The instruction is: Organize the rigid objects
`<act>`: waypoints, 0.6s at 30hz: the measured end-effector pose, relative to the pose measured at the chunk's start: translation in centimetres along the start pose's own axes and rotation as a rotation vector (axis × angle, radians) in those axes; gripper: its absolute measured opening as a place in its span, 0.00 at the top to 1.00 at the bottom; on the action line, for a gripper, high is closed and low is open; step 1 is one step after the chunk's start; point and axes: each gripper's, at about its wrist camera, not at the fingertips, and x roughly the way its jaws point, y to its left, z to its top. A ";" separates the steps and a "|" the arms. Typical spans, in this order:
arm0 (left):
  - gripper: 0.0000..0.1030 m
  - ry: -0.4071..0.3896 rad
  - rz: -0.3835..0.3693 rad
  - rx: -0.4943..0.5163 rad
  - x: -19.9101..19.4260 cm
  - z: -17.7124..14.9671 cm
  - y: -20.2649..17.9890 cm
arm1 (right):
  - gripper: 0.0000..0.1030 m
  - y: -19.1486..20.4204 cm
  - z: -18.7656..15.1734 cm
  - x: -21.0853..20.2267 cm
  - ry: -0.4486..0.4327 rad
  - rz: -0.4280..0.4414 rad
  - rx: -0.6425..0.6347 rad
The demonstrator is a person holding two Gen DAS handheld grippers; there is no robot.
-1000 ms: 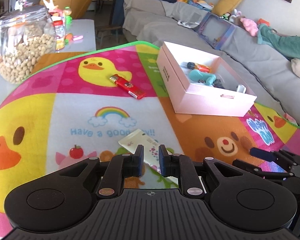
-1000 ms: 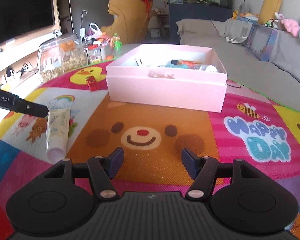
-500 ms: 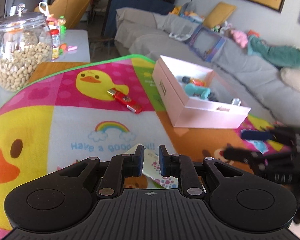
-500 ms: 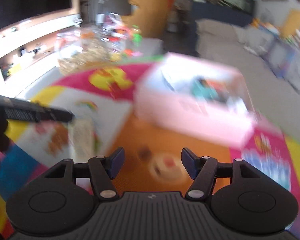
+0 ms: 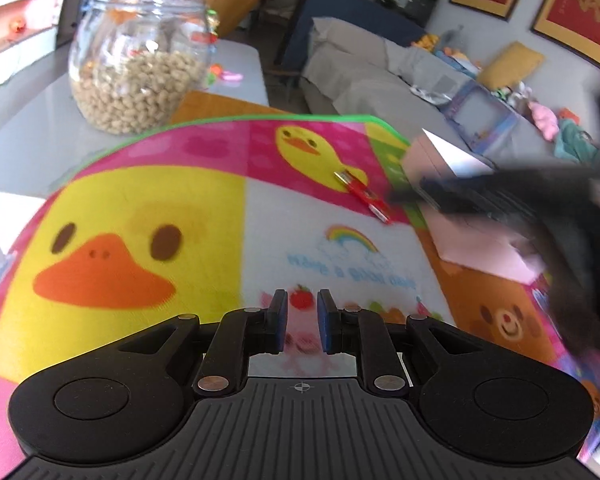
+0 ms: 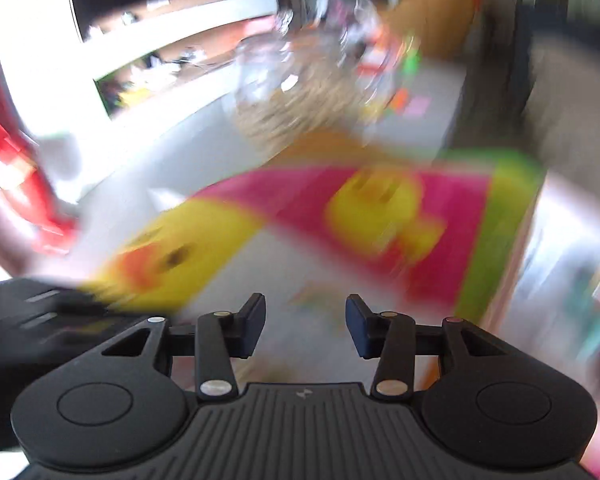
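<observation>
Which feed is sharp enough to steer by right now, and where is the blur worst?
Left wrist: mostly sharp; glass jar and red lighter readable, only the right tongs crossing the pink box smear. Right wrist: heavy motion blur everywhere except its own tongs; window glare upper left.

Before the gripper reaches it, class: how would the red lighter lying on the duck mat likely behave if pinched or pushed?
The red lighter looks small, slim and hard-bodied, so probably stiff and light. It lies flat on the mat, so a push would likely slide it rather than roll it. Its low profile may make pinching awkward.
</observation>
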 end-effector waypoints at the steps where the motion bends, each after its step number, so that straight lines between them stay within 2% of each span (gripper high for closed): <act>1: 0.83 0.016 -0.019 0.009 0.0 -0.3 -0.3 | 0.57 -0.3 1.1 1.5 0.015 -0.058 -0.023; 6: 0.83 0.100 -0.113 0.053 -0.2 -1.8 -1.7 | 0.59 -2.7 3.6 8.8 0.160 -0.183 -0.012; 7: 0.83 0.122 -0.140 0.057 -0.1 -2.0 -1.9 | 0.63 -3.1 3.4 9.4 0.180 -0.180 0.012; 8: 0.83 0.140 -0.164 0.065 -0.1 -2.3 -2.1 | 0.74 -3.4 3.0 9.4 0.194 -0.164 0.031; 9: 0.83 0.153 -0.184 0.075 -0.1 -2.6 -2.4 | 0.78 -3.2 2.6 9.2 0.201 -0.140 0.037; 12: 0.83 0.190 -0.225 0.078 0.3 -2.9 -2.9 | 0.78 -1.6 0.5 6.9 0.175 -0.078 -0.012; 15: 0.83 0.203 -0.232 0.042 1.2 -2.7 -3.2 | 0.78 -0.8 -2.5 4.2 0.162 -0.021 -0.029; 18: 0.83 0.198 -0.208 0.016 2.1 -2.0 -3.6 | 0.78 -1.5 -5.7 0.8 0.138 -0.023 0.029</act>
